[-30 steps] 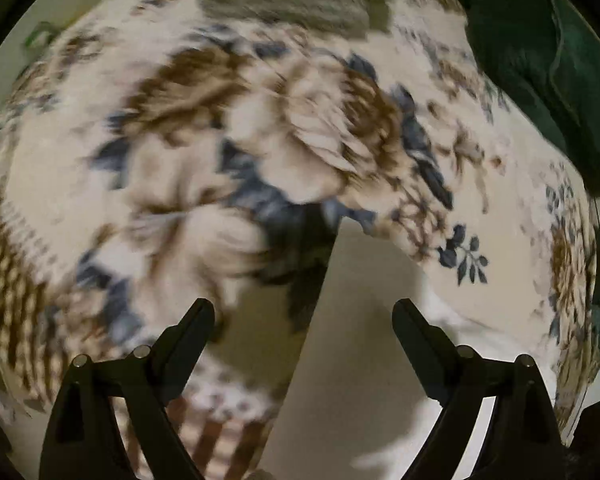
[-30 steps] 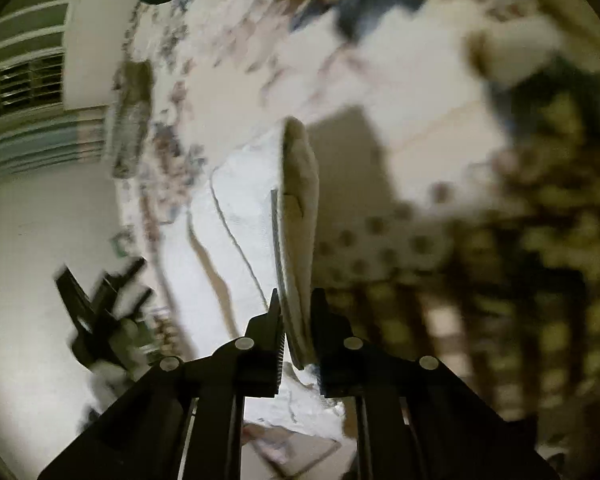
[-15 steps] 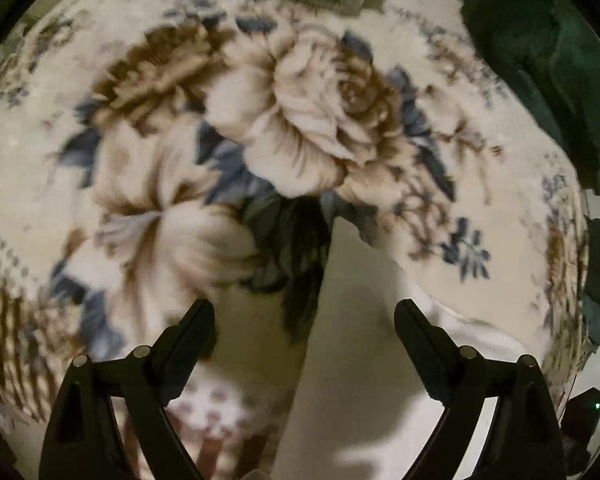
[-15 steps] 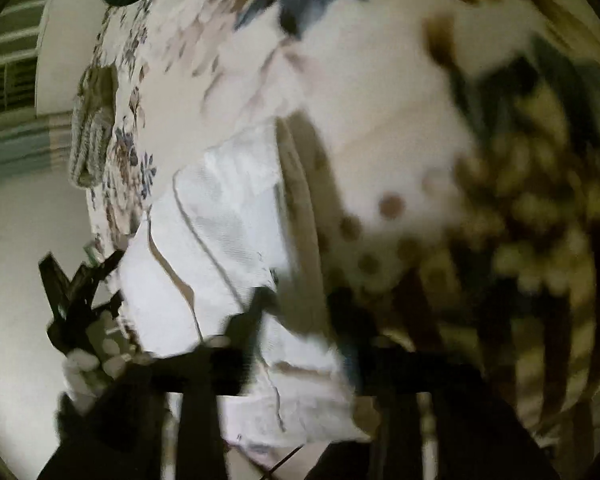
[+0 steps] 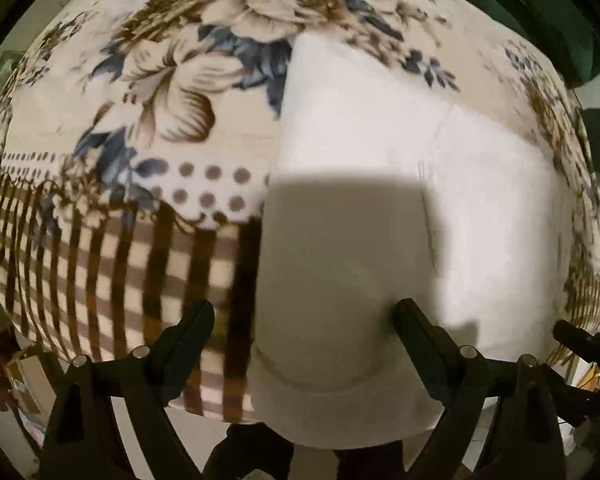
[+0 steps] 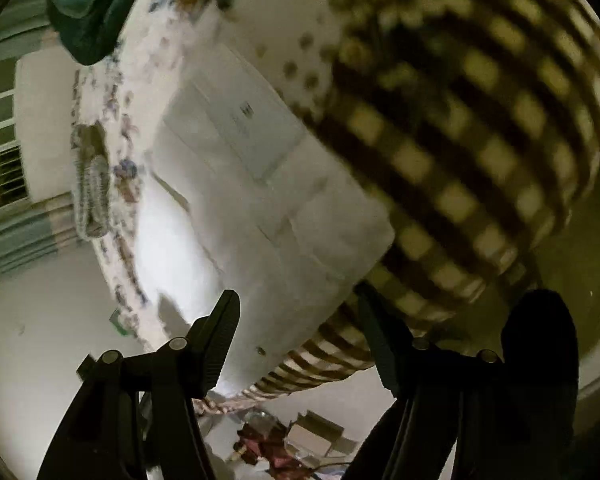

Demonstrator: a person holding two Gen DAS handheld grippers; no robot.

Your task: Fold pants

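The white pants [image 5: 380, 208] lie folded flat on a floral blanket [image 5: 172, 80], their near end hanging at the blanket's front edge. My left gripper [image 5: 304, 324] is open and empty, just above the near end of the pants. In the right wrist view the pants [image 6: 252, 200] lie flat with a pocket seam and a small label showing. My right gripper [image 6: 300, 320] is open and empty, above the corner of the pants near the checked border.
Dark green cloth [image 5: 540, 12] lies at the blanket's far right and also shows in the right wrist view [image 6: 92, 4]. A folded grey knit item [image 6: 92, 184] sits at the blanket's far edge. Clutter and boxes [image 6: 292, 440] lie on the floor below.
My right gripper let go of the pants edge and opened; the lifted fold now lies flat. Both grippers pulled back toward the near edge of the blanket.
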